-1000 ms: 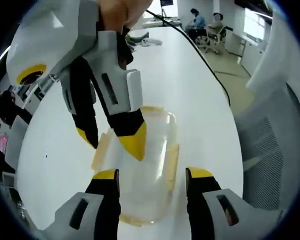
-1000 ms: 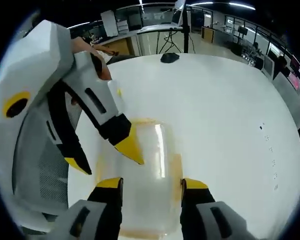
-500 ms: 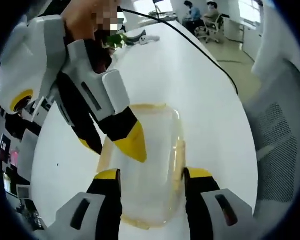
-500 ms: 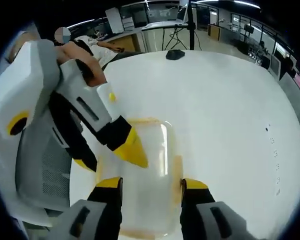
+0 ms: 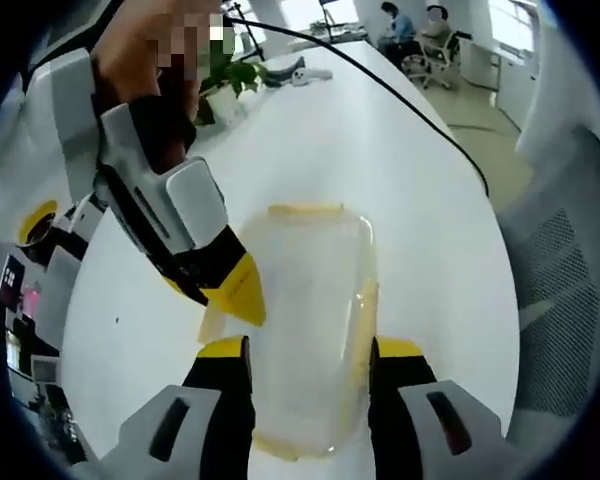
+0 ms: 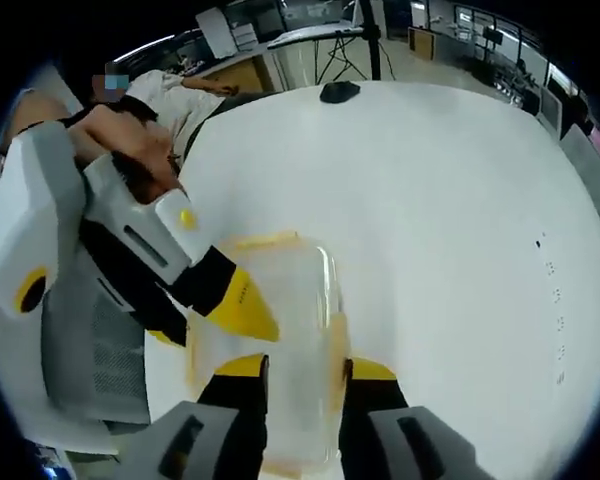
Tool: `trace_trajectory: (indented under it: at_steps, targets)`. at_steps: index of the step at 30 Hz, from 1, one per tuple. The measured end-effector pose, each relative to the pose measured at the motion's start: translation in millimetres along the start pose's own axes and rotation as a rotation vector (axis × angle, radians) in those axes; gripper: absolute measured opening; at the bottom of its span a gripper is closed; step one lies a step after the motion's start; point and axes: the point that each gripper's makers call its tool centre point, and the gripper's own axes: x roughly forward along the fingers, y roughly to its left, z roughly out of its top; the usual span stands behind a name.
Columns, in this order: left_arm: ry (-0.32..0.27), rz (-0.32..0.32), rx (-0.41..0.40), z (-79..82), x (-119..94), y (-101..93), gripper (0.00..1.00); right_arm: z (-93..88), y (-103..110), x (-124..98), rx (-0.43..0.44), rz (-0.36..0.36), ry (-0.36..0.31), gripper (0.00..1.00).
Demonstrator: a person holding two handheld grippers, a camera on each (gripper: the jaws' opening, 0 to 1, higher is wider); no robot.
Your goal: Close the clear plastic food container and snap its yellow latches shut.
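The clear plastic container (image 5: 310,300) lies on the white table (image 5: 380,170) with its lid on. Yellow latches show at its far end (image 5: 305,210) and along its right side (image 5: 363,320). My left gripper (image 5: 310,350) is open, its yellow-tipped jaws standing on either side of the container's near half. In the right gripper view the same container (image 6: 285,300) sits under my right gripper (image 6: 303,367), whose jaws are open with a narrow gap over the lid. The right gripper's fingertip (image 5: 235,290) rests at the container's left edge. The left gripper's fingertip (image 6: 242,305) lies on the lid.
A black cable (image 5: 410,110) runs across the table, with a potted plant (image 5: 225,85) at its far end. A grey mesh chair (image 5: 570,290) stands beside the table. A black object (image 6: 338,92) lies at the table's far edge. A person's hand (image 6: 130,150) holds the left gripper.
My right gripper's jaws have drawn closer together. It has also shifted toward the container's left edge in the left gripper view. Both cameras have moved a little over the container.
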Motion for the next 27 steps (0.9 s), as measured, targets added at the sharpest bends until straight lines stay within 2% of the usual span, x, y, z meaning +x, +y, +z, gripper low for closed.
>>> trace_trajectory:
  at_steps: [1,2,3,5,16,20,27]
  targets:
    - [-0.003,-0.003,-0.001,-0.2,1.1,-0.2,0.41,-7.6,0.7,-2.3,0.048,0.002,0.025,0.23]
    - [-0.009,-0.007,0.008,1.3,0.1,0.4,0.41,-1.0,-0.1,-3.0,0.01,0.016,-0.005,0.23]
    - [-0.008,-0.008,0.008,1.3,1.7,0.2,0.41,-0.6,-0.1,-1.7,-0.022,0.024,0.002,0.23]
    - [-0.008,-0.005,0.008,1.9,0.9,-0.6,0.41,0.8,1.5,-1.0,-0.028,0.021,0.018,0.24]
    - [-0.013,0.003,0.019,5.4,-2.5,-2.1,0.42,-1.3,3.5,0.3,-0.001,0.014,-0.026,0.25]
    - [-0.008,0.007,0.023,6.7,-3.0,-2.5,0.43,-0.5,5.0,0.4,-0.01,0.021,-0.041,0.26]
    - [-0.013,0.008,0.03,7.3,-3.9,-2.8,0.44,1.3,4.9,0.3,-0.05,0.006,-0.026,0.26]
